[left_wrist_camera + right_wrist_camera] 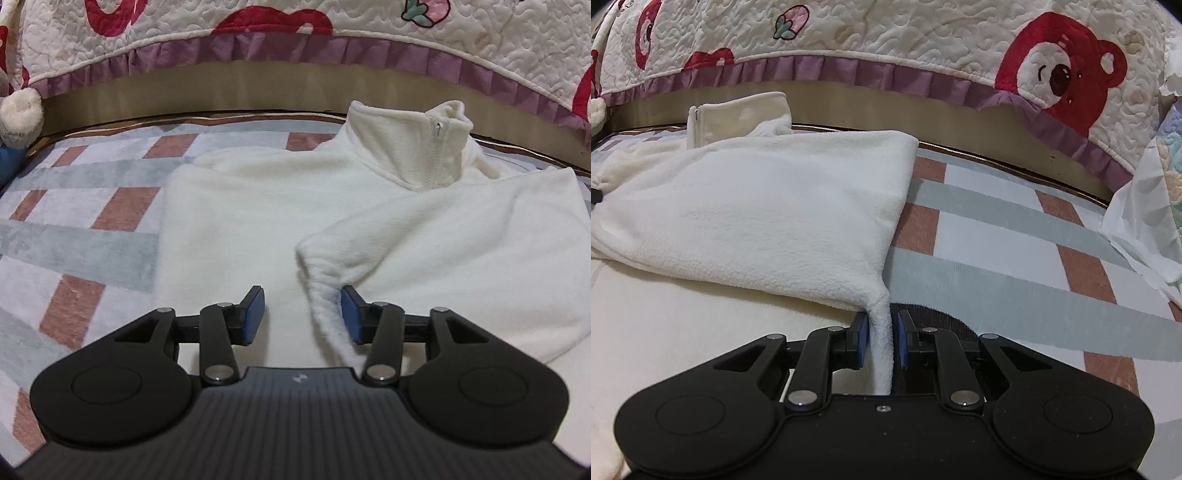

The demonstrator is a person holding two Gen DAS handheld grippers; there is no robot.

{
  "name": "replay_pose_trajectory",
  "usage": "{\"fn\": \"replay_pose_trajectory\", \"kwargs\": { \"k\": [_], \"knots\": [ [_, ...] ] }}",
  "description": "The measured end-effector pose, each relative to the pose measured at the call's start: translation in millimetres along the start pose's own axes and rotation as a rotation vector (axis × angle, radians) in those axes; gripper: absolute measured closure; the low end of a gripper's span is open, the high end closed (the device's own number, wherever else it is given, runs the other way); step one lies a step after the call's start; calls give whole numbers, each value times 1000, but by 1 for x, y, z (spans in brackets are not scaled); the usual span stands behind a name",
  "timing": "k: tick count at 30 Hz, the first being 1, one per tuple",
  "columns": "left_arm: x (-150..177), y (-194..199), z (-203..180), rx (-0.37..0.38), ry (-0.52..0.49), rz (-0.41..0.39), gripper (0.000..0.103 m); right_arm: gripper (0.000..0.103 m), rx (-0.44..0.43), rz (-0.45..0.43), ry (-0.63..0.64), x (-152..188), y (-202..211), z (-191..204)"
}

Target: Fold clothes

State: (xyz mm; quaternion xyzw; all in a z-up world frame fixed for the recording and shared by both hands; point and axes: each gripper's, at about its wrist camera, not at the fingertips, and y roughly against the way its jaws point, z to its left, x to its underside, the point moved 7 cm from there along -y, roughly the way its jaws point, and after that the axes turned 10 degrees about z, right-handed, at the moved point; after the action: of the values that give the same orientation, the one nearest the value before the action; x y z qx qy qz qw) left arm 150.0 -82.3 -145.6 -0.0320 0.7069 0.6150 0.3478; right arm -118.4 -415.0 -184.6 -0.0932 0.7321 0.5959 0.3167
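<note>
White fleece zip-collar pullover lies on the striped rug; left gripper stands apart over it, while right gripper is clamped on its folded edge.

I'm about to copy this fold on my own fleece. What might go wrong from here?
The left gripper is open with the sleeve cuff beside one pad, so it may close on too little. The right gripper pinches only a thin edge of the fleece pullover; that could slip. The upright collar may bunch.
</note>
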Motion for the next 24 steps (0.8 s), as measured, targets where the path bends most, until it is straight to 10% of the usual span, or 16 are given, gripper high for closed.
{"fn": "replay_pose_trajectory", "kwargs": {
  "k": [12,17,24],
  "knots": [
    [1,20,17,-15,-64,5,39,85,-2,2,4,0,-1,-2],
    [-2,45,38,151,199,-4,39,85,6,-16,19,2,-1,-1],
    [3,60,35,79,77,32,32,82,8,-4,6,1,0,-1]
  ]
}}
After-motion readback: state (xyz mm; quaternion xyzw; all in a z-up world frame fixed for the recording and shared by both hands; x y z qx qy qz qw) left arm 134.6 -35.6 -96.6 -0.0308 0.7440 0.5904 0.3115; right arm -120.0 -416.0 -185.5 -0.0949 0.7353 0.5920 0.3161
